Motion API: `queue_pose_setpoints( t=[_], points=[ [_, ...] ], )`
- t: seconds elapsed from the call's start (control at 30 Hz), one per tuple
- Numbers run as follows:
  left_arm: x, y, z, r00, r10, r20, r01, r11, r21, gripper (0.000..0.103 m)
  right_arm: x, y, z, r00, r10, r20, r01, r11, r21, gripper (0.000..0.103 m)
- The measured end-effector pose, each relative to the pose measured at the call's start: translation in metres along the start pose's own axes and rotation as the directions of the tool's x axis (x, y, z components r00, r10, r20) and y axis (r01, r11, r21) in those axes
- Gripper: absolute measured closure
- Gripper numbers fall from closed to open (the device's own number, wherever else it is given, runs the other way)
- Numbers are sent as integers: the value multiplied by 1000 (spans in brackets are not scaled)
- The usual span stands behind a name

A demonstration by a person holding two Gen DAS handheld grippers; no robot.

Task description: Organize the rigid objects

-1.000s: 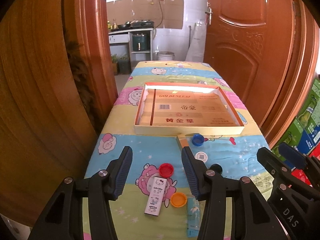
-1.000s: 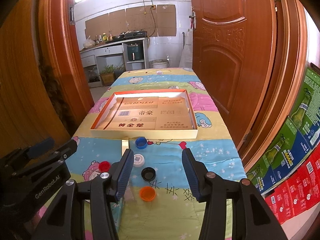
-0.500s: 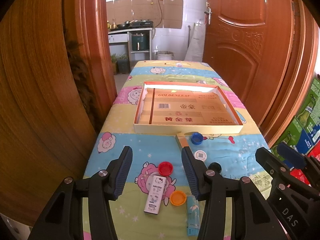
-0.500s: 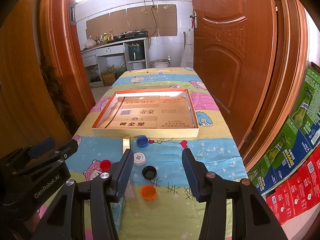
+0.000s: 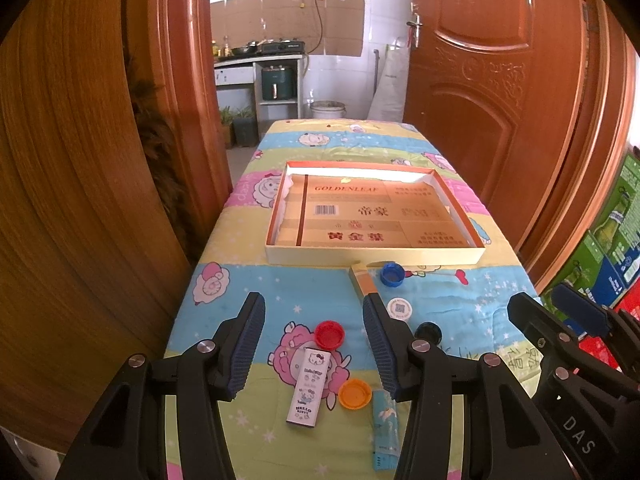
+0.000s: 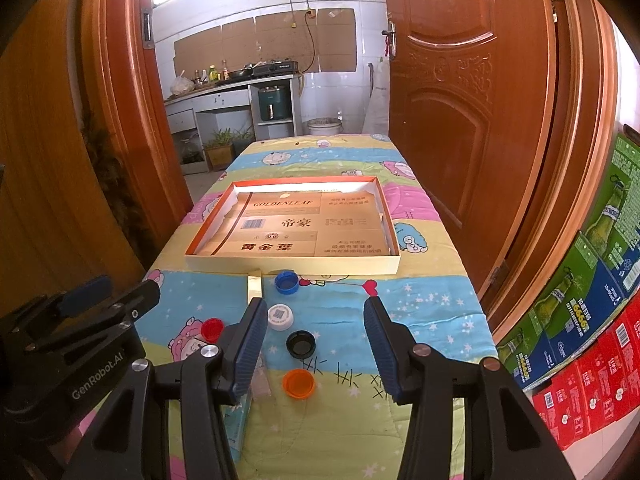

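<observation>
A shallow cardboard tray (image 5: 372, 256) (image 6: 292, 262) lies mid-table, with nothing in it. In front of it sit a blue cap (image 5: 392, 274) (image 6: 286, 282), a white cap (image 5: 400, 309) (image 6: 280, 317), a black cap (image 5: 429, 332) (image 6: 301, 343), a red cap (image 5: 329, 335) (image 6: 212, 328) and an orange cap (image 5: 354, 394) (image 6: 298, 383). A white Hello Kitty box (image 5: 309, 386) and a blue packet (image 5: 385, 428) lie near me. My left gripper (image 5: 314, 344) hovers open above the red cap and box. My right gripper (image 6: 316, 346) hovers open above the black and orange caps.
A gold strip (image 5: 362, 280) (image 6: 255, 282) juts from the tray's front edge. The table wears a cartoon cloth (image 5: 280, 280). Wooden door frames flank it, an open door (image 6: 460, 100) stands right, and stacked beer cartons (image 6: 592, 280) line the right side.
Both grippers have drifted slightly back and up, so the table looks a little farther away. Both stay open and no object has moved.
</observation>
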State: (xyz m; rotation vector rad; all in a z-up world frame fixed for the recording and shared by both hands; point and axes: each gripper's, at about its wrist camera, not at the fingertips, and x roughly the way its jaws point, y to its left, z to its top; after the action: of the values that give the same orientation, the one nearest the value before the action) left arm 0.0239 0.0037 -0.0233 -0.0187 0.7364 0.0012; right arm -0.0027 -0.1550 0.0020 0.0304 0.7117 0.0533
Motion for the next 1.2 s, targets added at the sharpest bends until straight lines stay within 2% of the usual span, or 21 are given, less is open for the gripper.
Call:
queue_pose_setpoints(
  t=[0.53,0.73,0.83,0.93,1.2],
  points=[
    [-1,-1,-6,1000,-2,-7,2,1000,-1,50,1,2,-1,1000,9,-3,-9,1000,-2,53],
    [3,9,-5,1000,-12,-18,11,1000,-16,50,1,0,-2,1000,3,0,-3,1000,-3,53],
    [7,20,-7,999,-39,-32,38,998,-41,50,3,-7,-3,1000,-4,-4,4,1000,5,53],
    [17,30,-13,996,-73,-58,70,996,-60,50,12,-12,-7,999,6,-32,-6,1000,9,53],
    [48,34,-52,987,-74,-146,70,997,-37,50,46,-17,-35,992,36,-124,-36,999,-3,53]
  ],
)
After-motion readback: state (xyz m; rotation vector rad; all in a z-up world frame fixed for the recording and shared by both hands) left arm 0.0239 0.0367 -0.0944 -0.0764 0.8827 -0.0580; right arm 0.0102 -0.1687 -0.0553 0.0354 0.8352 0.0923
